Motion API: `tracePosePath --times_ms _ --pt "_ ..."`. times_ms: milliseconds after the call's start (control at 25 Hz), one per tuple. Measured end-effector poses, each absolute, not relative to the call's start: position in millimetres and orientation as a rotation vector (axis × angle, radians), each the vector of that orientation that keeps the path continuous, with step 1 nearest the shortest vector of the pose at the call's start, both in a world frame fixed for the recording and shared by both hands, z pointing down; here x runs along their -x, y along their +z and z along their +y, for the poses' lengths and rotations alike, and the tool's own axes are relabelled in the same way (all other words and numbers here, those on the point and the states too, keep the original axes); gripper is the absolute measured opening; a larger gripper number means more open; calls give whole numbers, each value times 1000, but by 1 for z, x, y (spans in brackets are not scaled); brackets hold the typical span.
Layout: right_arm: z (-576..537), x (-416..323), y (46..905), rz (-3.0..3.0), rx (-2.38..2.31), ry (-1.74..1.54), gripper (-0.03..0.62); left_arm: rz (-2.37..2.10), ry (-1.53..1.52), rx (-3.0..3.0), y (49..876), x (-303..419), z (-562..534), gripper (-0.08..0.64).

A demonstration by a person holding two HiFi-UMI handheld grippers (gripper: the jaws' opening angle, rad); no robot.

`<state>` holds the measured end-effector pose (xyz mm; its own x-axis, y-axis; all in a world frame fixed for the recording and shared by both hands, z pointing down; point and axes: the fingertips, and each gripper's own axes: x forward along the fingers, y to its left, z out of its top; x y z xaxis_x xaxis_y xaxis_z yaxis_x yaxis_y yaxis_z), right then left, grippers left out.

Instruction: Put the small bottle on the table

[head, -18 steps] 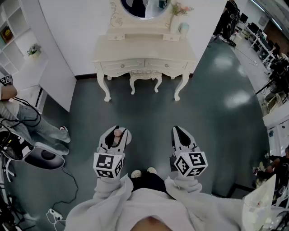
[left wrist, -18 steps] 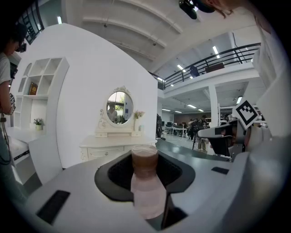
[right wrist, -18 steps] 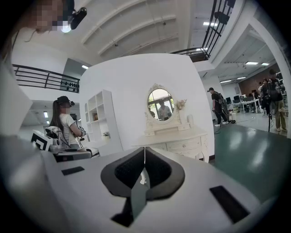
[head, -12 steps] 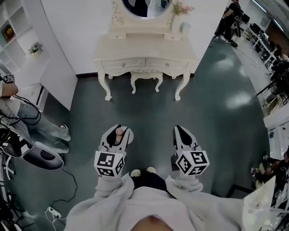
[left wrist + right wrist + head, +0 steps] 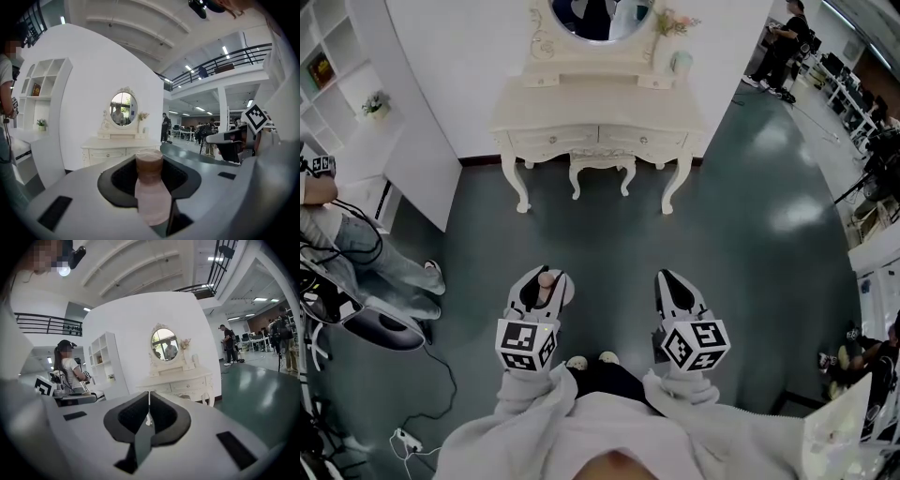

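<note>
A: Left gripper [image 5: 545, 273] pinches the small bottle [image 5: 149, 185] upright, cap up; likely so it can be stood straight on the table [image 5: 600, 108].
B: Right gripper [image 5: 667, 276] pressed together, empty; seemingly spare.
A: Table well ahead against the white wall; top mostly bare; vase [image 5: 664, 42] at the back right.
B: Stool [image 5: 600, 167] under it; cable [image 5: 441, 375] and a person [image 5: 342, 239] off left; neither seems to block the way.

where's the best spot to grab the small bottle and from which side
Grip the bottle on its pale body below the brown cap, from the side, jaws level: it stands upright, narrow and round. The left gripper holds it so.
</note>
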<state>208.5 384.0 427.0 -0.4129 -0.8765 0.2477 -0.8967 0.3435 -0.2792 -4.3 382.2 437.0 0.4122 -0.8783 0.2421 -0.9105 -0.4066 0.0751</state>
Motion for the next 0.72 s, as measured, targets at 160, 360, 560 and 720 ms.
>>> tracePosePath --times_ms 160,360,560,720 --pt "384 -227 442 -2522 -1678 615 34 -1594 259 -2474 449 -14 387 143" --pt "383 -230 455 -2530 -1639 640 34 -1587 266 -2445 461 -22 393 143" --pt "376 -231 458 -2530 -1621 643 34 -1602 267 -2446 462 -22 384 143" --pt "362 -230 460 -2523 -1621 647 34 -1574 266 -2448 469 -25 369 143"
